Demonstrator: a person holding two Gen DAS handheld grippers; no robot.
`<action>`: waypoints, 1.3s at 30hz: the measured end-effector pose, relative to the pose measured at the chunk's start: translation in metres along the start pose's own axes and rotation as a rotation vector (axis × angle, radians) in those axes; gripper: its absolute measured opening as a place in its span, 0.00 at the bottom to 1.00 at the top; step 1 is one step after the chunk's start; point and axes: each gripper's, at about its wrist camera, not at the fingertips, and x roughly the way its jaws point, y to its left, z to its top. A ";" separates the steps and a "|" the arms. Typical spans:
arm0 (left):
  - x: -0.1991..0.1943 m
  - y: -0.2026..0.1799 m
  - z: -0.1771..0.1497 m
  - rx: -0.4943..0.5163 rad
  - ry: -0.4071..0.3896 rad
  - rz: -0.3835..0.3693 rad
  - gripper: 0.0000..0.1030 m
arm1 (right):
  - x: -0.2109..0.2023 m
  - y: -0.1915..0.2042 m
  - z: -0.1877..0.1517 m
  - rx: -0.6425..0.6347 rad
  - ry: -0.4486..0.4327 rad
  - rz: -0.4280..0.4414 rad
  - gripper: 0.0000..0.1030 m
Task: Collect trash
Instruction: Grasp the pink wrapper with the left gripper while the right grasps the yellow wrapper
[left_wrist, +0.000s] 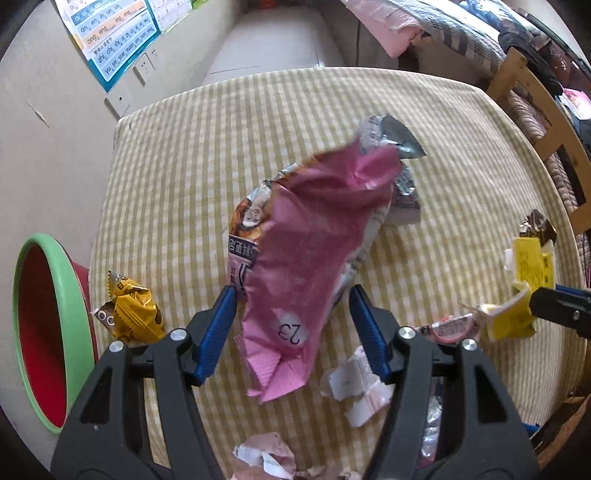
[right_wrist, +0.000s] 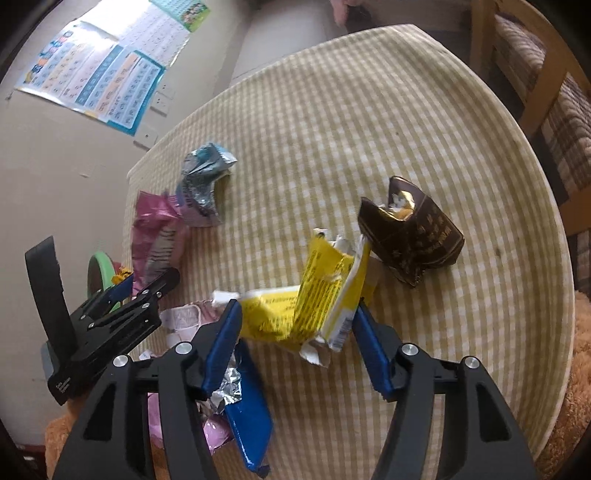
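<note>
Left wrist view: your left gripper (left_wrist: 291, 325) hangs over a table (left_wrist: 192, 155) draped in yellow-and-white check cloth, its blue jaws standing apart on either side of a crumpled pink wrapper (left_wrist: 306, 258). The wrapper lies between the jaws, and whether either pad presses it cannot be told. A silver foil packet (left_wrist: 402, 147) lies just beyond the pink one, touching it. A gold candy wrapper (left_wrist: 129, 314) sits near the table's left edge, beside a green-rimmed red bin (left_wrist: 48, 332) on the floor. White paper scraps (left_wrist: 354, 384) lie close under the right jaw. At far right your other gripper's black tip meets a yellow wrapper (left_wrist: 528, 280).

Right wrist view: your right gripper (right_wrist: 293, 325) has its jaws apart, the torn yellow wrapper (right_wrist: 317, 302) standing between them; the left pad seems to touch it, the right pad shows a narrow gap. A dark brown wrapper (right_wrist: 417, 232) lies just behind it. A blue packet (right_wrist: 251, 417) and crumpled foil (right_wrist: 225, 391) lie below the left jaw. Your left gripper (right_wrist: 147, 288) shows at far left, by the pink wrapper (right_wrist: 155, 229)
</note>
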 end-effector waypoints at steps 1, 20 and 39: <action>0.003 0.000 0.001 -0.001 0.007 0.000 0.54 | 0.001 -0.001 0.000 0.001 0.000 -0.004 0.58; -0.038 0.011 -0.022 -0.049 -0.053 -0.062 0.60 | 0.001 0.016 -0.002 -0.047 -0.050 0.054 0.43; 0.019 0.018 0.021 -0.091 0.026 -0.033 0.42 | -0.012 0.023 0.009 -0.044 -0.097 0.118 0.37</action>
